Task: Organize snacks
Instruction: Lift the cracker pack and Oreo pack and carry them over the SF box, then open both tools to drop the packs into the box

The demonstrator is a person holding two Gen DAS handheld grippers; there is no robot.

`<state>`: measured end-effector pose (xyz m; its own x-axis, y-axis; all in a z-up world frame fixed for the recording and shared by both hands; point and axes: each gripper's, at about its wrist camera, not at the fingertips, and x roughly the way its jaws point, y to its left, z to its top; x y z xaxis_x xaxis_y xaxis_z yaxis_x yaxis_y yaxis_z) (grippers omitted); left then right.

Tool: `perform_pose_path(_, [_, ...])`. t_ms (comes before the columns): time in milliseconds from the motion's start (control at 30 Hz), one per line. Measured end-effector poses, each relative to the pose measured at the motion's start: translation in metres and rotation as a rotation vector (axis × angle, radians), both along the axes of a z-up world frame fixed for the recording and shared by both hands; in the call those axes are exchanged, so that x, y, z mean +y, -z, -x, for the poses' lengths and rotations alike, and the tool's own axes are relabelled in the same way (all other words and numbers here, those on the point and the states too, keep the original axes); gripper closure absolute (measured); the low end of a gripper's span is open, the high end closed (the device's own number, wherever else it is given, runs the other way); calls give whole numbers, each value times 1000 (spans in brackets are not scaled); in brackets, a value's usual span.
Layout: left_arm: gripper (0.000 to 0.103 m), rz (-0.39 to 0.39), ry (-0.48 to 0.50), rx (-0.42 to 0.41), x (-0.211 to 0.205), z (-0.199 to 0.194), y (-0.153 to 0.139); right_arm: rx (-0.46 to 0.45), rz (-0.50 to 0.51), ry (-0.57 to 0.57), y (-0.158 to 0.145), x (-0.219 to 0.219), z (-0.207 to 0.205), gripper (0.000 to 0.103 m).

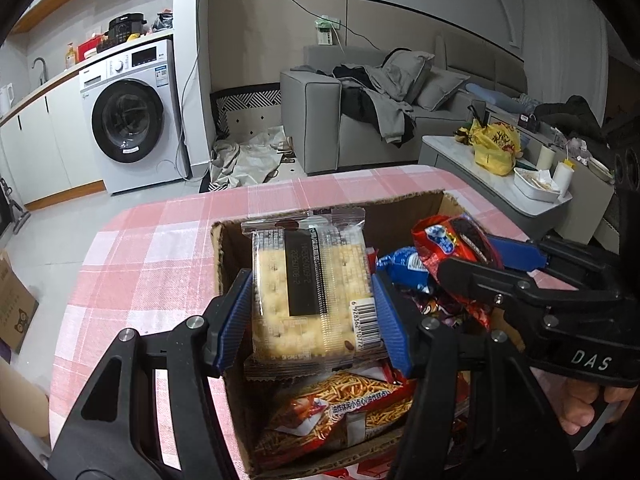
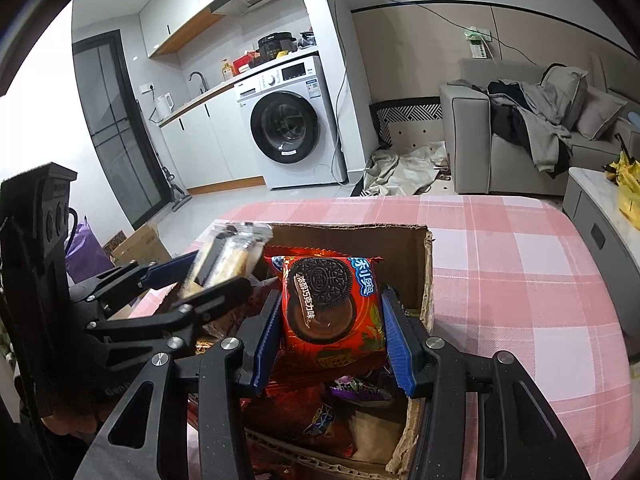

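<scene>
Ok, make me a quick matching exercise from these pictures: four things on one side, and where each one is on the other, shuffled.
Things:
1. cracker pack
2. red Oreo pack
3. noodle-stick snack bag
4. cardboard box

Places:
A. lying in the box, below the left gripper
B. on the pink checked tablecloth
C. between the left gripper's blue pads
D. between the blue pads of the right gripper

Pairs: 1-C, 2-D, 3-A, 4-B

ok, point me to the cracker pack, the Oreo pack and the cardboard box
cracker pack (image 1: 308, 292): left wrist view, on the dark label strip mid-pack.
Oreo pack (image 2: 330, 300): right wrist view, on the printed cookie.
cardboard box (image 2: 348, 234): right wrist view, on the far wall's inner face.
</scene>
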<state>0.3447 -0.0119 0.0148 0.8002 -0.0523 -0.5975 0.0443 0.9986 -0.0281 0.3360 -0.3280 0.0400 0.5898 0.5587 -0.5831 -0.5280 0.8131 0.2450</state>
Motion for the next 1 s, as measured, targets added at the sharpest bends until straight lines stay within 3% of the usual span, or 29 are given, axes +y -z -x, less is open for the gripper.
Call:
perform_pose_path(600, [46,-31,9,1,-8,18,6,-19,6,-22,0,-9,26,53])
perform_pose_path(667, [35,-33,8,-8,-7,24,2,-33,13,-16,-4,-11,31,51])
perform_pose_path(733, [21,-31,-1,-24,-4,34,-4,-41,27,-15,-7,-14,37,43])
perform_pose_path(800, [19,-21,5,-32,-2,46,-11,-46,27,-9,-10,-19,43,20])
perform_pose_path(867, [12,-23,2,-31,0,56,-15,-52,23,12,-11,-26,51,7])
perform_pose_path(933, [0,-45,-37,-34,2,67,-18,-39,36,21,-11,-30,58,4])
perform_pose_path(1000, [1,-48,-42,-43,5,81,-20,-23,45,20,-9,-33,63,1])
